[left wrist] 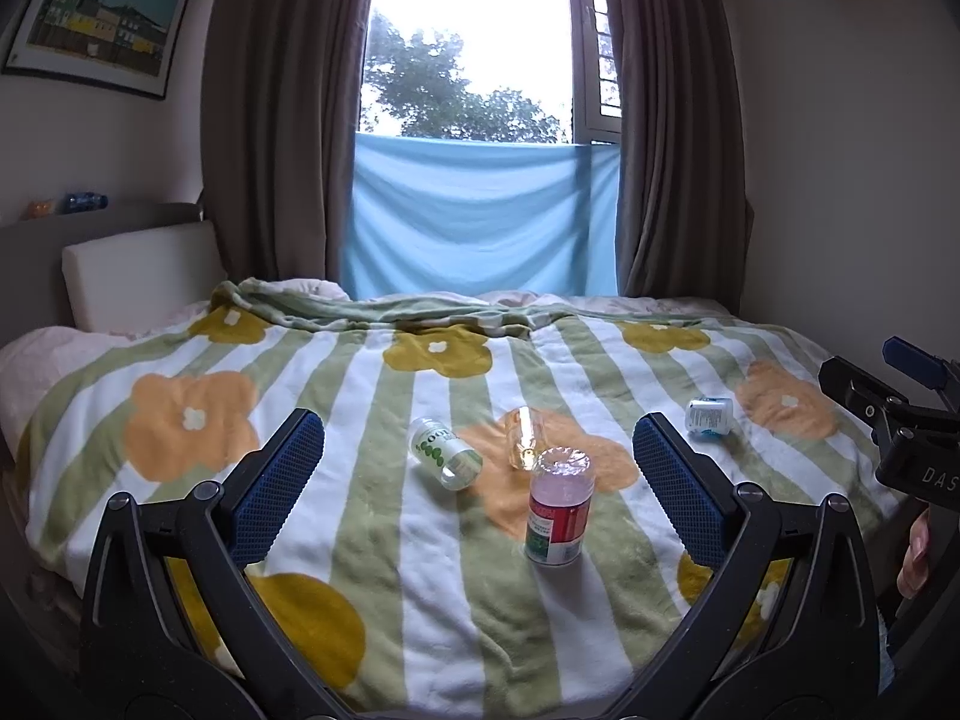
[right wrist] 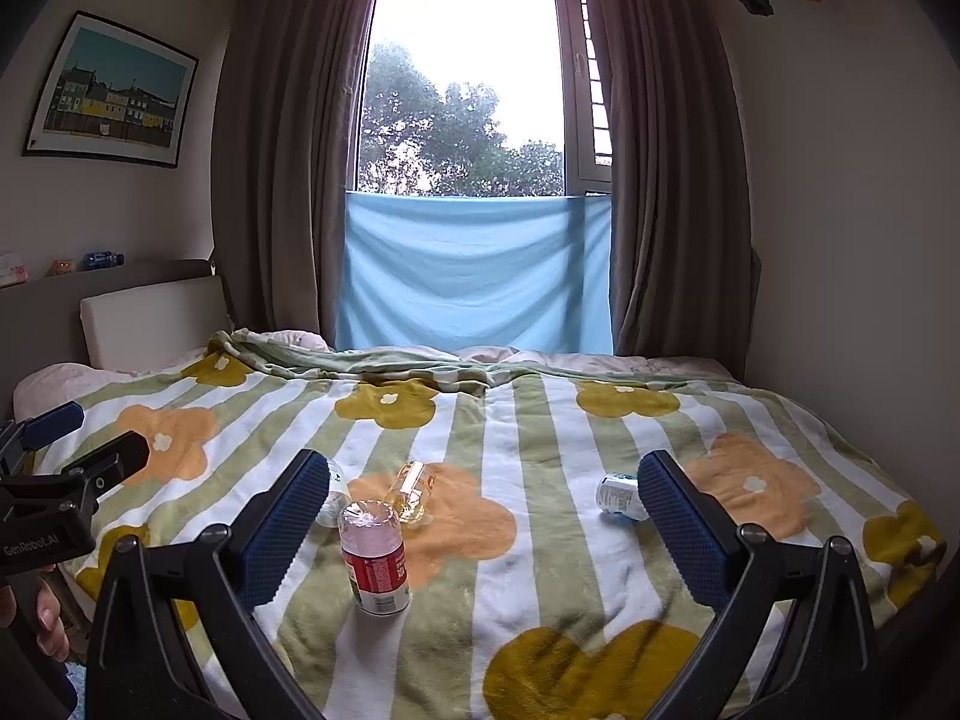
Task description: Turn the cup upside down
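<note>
A clear cup with a red and green label (left wrist: 558,507) stands upside down on the flowered blanket, also in the right wrist view (right wrist: 373,558). A clear cup with green print (left wrist: 444,453) lies on its side to its left, half hidden behind my right gripper's left finger in the right wrist view (right wrist: 333,495). A small amber cup (left wrist: 523,437) lies on its side behind it, also seen in the right wrist view (right wrist: 413,489). A white and blue cup (left wrist: 710,416) lies at the right (right wrist: 621,497). My left gripper (left wrist: 477,480) and right gripper (right wrist: 483,516) are open and empty, above the bed's near side.
The bed's blanket (left wrist: 420,570) fills the foreground; its folded edge runs along the back. A white headboard cushion (left wrist: 141,273) is at the left, curtains and a blue cloth (left wrist: 483,216) hang behind. The right gripper's body (left wrist: 900,420) shows at the right edge.
</note>
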A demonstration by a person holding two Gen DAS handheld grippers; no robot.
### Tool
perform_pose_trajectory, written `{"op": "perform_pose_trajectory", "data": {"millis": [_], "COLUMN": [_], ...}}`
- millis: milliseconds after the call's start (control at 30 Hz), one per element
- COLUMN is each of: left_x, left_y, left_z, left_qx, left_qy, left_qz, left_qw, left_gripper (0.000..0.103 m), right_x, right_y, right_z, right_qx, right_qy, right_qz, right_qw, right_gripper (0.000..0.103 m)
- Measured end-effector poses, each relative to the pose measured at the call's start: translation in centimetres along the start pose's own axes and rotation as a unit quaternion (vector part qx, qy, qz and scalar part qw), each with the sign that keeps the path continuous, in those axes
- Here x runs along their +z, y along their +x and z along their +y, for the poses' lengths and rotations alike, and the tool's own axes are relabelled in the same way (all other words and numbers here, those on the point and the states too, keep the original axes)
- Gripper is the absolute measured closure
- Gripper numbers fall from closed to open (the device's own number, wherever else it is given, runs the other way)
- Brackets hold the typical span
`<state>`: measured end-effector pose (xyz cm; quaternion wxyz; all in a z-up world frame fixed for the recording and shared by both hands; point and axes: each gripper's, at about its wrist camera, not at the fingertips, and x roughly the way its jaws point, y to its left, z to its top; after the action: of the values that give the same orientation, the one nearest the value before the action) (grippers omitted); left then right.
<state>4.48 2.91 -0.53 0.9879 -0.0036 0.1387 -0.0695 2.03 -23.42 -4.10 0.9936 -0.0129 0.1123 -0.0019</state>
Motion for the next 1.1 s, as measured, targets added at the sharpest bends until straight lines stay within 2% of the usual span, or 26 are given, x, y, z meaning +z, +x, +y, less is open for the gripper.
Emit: {"op": "perform_pose_trajectory", "data": {"millis": [1100], "left_x": [-0.48], "left_y": [0.22], "left_z": [-0.37], "left_qx": [0.001], "left_qy": [0.01], "left_qz": [0.005], "left_qw": [0.9999], "left_gripper": [0.0], "right_x": [-0.4], "right_y": [0.0], "right_z": [0.51], "right_qx": [0.005], "right_qy": [0.007], "right_qz": [0.007], "right_qw": [1.0], "right_gripper": [0.0]}}
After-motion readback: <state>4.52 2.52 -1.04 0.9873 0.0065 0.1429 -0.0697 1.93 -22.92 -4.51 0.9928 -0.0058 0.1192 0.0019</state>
